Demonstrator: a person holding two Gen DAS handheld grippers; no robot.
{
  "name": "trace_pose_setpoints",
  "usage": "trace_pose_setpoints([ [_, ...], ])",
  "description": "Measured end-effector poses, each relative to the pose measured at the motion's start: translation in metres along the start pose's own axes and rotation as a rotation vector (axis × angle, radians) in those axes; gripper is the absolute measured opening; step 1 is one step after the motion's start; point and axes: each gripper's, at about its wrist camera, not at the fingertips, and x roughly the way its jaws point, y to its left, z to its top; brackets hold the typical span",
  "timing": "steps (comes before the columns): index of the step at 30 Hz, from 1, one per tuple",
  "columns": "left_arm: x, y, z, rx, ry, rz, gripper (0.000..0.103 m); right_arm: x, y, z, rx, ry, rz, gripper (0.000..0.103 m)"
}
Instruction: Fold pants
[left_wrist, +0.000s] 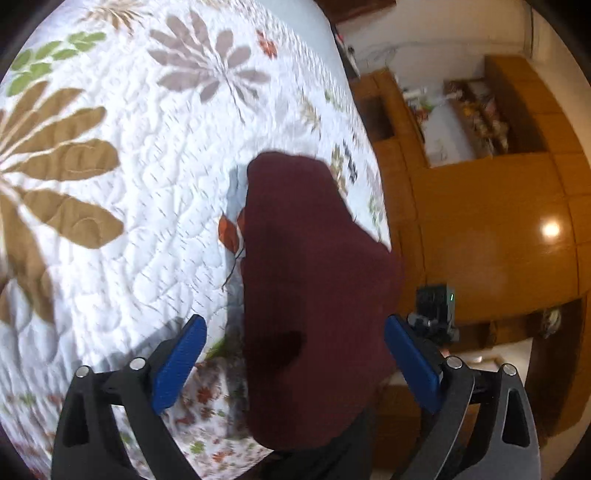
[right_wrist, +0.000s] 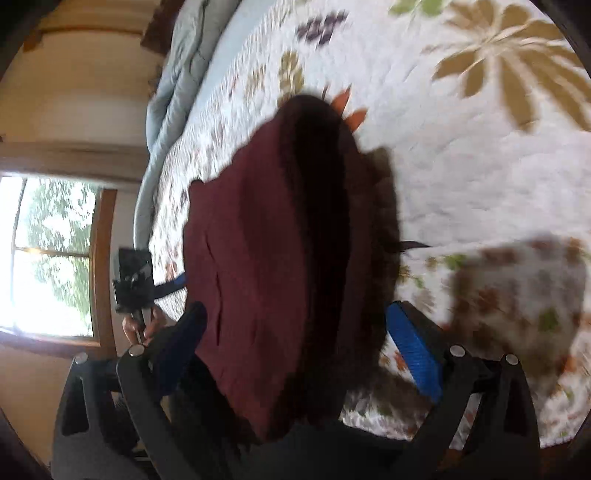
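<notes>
White quilted bedspread (left_wrist: 155, 192), leaf and flower print. Pale blue blanket (right_wrist: 173, 85) bunched along its far edge. Wooden cabinets (left_wrist: 480, 229) with cluttered shelves. Wood-framed window (right_wrist: 48, 254), trees outside

White quilted bedspread (left_wrist: 155, 192) with large leaf prints; right of it, orange-brown wooden cabinets (left_wrist: 480, 229) with cluttered shelves. Left of bedspread, wood-framed window (right_wrist: 48, 254), bright daylight, cream wall (right_wrist: 81, 107).

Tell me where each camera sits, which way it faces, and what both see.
Left wrist: on the left gripper, looking along its open blue fingers at the maroon pants, quilt and wooden cabinets.
Right wrist: on the right gripper, facing pants, quilt, window; a hand shows.
Shared: pants, quilt.
</notes>
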Motion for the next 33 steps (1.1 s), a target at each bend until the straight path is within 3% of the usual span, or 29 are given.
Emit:
trace_pose_setpoints([
  [6, 0.039, -0.006, 0.013, 0.031, 0.093, 0.045, 0.097, 0.025, 0.002, 0.008, -0.01, 0.044, 0.011, 0.101],
  [11, 0.054, -0.025, 0.008, 0.07, 0.111, 0.055, 0.097, 0.032, 0.009, 0.01, -0.032, 0.064, -0.002, 0.101],
  [13, 0.065, -0.032, 0.006, 0.087, 0.117, 0.111, 0.094, 0.036, 0.01, 0.013, -0.041, 0.064, -0.002, 0.101],
  [14, 0.068, -0.036, 0.003, 0.102, 0.113, 0.172, 0.081, 0.041, 0.009, 0.02, -0.043, 0.062, -0.002, 0.099],
  [15, 0.071, -0.038, 0.002, 0.107, 0.115, 0.191, 0.068, 0.039, 0.011, 0.018, -0.043, 0.057, -0.011, 0.097],
  [16, 0.07, -0.039, -0.001, 0.093, 0.12, 0.19, 0.061, 0.039, 0.013, 0.018, -0.05, 0.055, -0.023, 0.081],
  [17, 0.069, -0.039, 0.0, 0.081, 0.119, 0.196, 0.054, 0.039, 0.015, 0.017, -0.063, 0.055, -0.043, 0.072],
  [20, 0.063, -0.037, -0.002, 0.072, 0.107, 0.188, 0.04, 0.035, 0.019, 0.013, -0.076, 0.042, -0.057, 0.057],
  [23, 0.051, -0.046, -0.007, 0.104, 0.068, 0.18, 0.033, 0.025, 0.035, 0.009, -0.114, 0.016, -0.082, 0.044],
  [28, 0.02, -0.055, -0.007, 0.112, 0.018, 0.126, 0.032, 0.011, 0.073, 0.011, -0.163, -0.024, -0.093, 0.04],
  [33, -0.045, -0.051, 0.016, 0.134, -0.062, 0.149, 0.032, 0.025, 0.122, 0.037, -0.227, -0.026, -0.061, 0.039],
])
